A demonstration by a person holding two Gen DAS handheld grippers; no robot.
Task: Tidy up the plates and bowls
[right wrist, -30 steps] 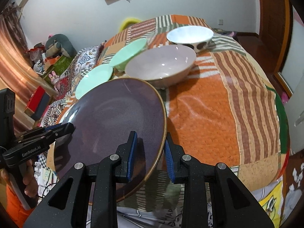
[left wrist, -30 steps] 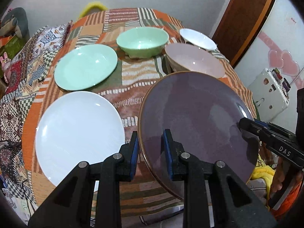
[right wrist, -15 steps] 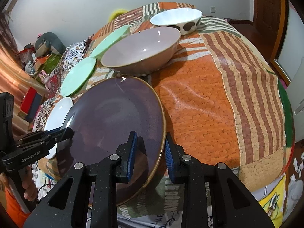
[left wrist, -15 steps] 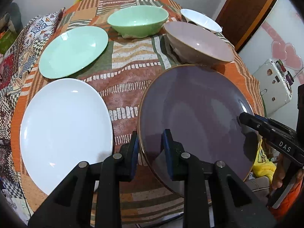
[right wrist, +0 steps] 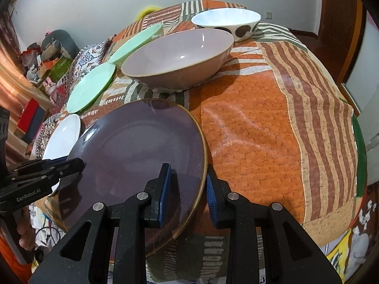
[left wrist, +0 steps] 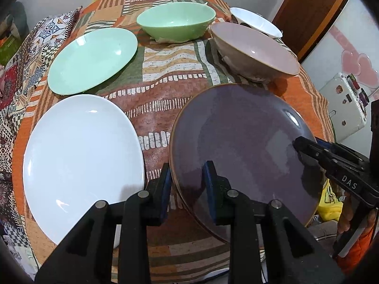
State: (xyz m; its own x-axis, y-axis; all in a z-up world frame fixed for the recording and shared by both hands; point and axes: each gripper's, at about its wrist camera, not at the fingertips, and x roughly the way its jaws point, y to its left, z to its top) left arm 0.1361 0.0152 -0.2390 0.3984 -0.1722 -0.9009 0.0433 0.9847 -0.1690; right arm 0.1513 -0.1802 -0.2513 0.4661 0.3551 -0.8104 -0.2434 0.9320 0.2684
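Note:
A dark purple plate (left wrist: pixel 244 146) with a gold rim is held near the table's front edge by both grippers. My left gripper (left wrist: pixel 188 177) is shut on its left rim. My right gripper (right wrist: pixel 187 184) is shut on its right rim, and the plate (right wrist: pixel 139 156) fills that view's centre. A white plate (left wrist: pixel 80 156) lies to the left, a mint green plate (left wrist: pixel 92 60) behind it. A green bowl (left wrist: pixel 176 21), a pink bowl (left wrist: pixel 254 49) and a white spotted bowl (right wrist: pixel 225 22) stand at the back.
The round table carries a patterned orange cloth (right wrist: pixel 272 118). A bare stretch of cloth lies to the right of the purple plate. A wooden door (left wrist: pixel 312 11) and a white appliance (left wrist: pixel 343 104) stand beyond the table's right side.
Both grippers have carried the purple plate forward and lower over the table. The bowls and other plates look nearer. Both grips are unchanged.

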